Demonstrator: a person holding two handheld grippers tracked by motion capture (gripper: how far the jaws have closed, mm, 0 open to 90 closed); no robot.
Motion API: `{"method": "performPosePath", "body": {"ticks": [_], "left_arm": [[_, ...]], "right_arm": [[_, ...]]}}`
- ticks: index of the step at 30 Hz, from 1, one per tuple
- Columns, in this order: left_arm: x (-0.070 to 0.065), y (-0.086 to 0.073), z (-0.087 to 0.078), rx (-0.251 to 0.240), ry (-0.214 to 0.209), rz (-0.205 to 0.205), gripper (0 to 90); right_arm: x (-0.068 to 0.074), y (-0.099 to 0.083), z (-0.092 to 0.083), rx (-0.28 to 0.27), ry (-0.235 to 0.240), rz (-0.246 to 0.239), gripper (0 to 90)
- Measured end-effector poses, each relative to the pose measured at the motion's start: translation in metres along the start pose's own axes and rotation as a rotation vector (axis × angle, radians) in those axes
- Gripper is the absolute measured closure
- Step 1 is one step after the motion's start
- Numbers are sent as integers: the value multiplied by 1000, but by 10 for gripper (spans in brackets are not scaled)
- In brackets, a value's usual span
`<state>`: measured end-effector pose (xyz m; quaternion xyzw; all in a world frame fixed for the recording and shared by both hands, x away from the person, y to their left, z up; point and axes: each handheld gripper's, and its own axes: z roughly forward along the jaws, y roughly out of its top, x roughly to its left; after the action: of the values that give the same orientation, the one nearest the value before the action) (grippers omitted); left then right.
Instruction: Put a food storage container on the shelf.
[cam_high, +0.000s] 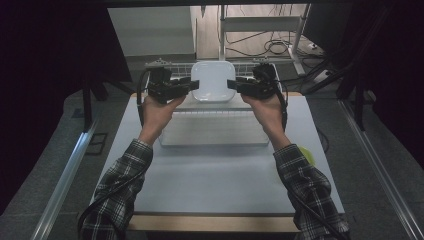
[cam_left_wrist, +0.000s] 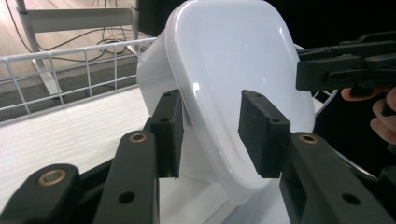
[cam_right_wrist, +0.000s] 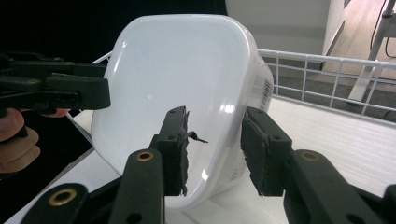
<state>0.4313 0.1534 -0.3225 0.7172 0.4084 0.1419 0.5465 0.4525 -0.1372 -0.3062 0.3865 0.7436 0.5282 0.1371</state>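
Note:
A white plastic tub (cam_high: 213, 80) stands tilted on its edge at the far end of the table, its flat rounded face turned toward me. My left gripper (cam_high: 192, 84) is at its left edge and my right gripper (cam_high: 232, 85) at its right edge. In the left gripper view the tub's rim (cam_left_wrist: 243, 60) runs between the parted jaws of the left gripper (cam_left_wrist: 215, 133), with gaps at the pads. In the right gripper view the tub's edge (cam_right_wrist: 177, 70) lies between the jaws of the right gripper (cam_right_wrist: 219, 149), which are also apart and not pressing.
A white wire rack (cam_high: 165, 64) stands behind the tub. A white slatted board (cam_high: 215, 132) lies mid-table on the pale grey tabletop (cam_high: 215, 180). A yellow-green object (cam_high: 307, 155) peeks out by the right sleeve. Cables and desk legs lie on the floor beyond.

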Motion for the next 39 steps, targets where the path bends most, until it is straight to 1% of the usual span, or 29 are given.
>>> {"method": "performPosePath", "body": {"ticks": [4,6,8,9,13,21,23,26,27,29,30,32,34,35,36,37,38,39], "left_arm": [[3,1,2,-1,-6,-19,592],[4,2,3,9,8,-15,571],[6,2,4,11,17,-20,539],[8,2,5,11,19,-22,530],[14,4,9,7,15,-45,523],[18,8,14,10,40,-46,519],[19,9,16,9,43,-54,513],[21,9,17,4,47,-65,477],[21,9,17,7,49,-62,461],[20,10,16,16,58,-35,407],[19,9,15,7,55,-30,380],[17,9,10,-22,30,-25,338],[14,8,6,-32,17,-13,293],[13,7,4,-29,5,3,275],[11,6,3,-26,-2,1,250],[10,4,2,-25,-19,-6,232],[9,3,2,-21,-29,-5,196],[7,1,1,-10,-39,7,175]], "right_arm": [[0,1,2,1,-8,-4,592],[1,1,2,5,-25,-16,589],[2,1,5,16,-50,-38,582],[2,0,6,17,-51,-39,581],[-1,0,8,7,-27,-11,598],[-1,3,10,0,-36,-17,589],[-2,3,10,-3,-40,-12,573],[-5,4,11,-5,-48,-3,539],[-5,4,11,-8,-51,0,523],[-6,4,10,-14,-54,-8,475],[-7,4,9,-22,-49,-11,451],[-9,3,5,-39,-31,-8,406],[-11,1,1,-48,-8,-2,358],[-11,1,0,-46,2,5,336],[-12,-1,-2,-44,16,4,308],[-12,-2,-3,-44,22,2,292],[-12,-4,-5,-40,29,-1,264],[-12,-5,-6,-37,33,-6,256]]}}
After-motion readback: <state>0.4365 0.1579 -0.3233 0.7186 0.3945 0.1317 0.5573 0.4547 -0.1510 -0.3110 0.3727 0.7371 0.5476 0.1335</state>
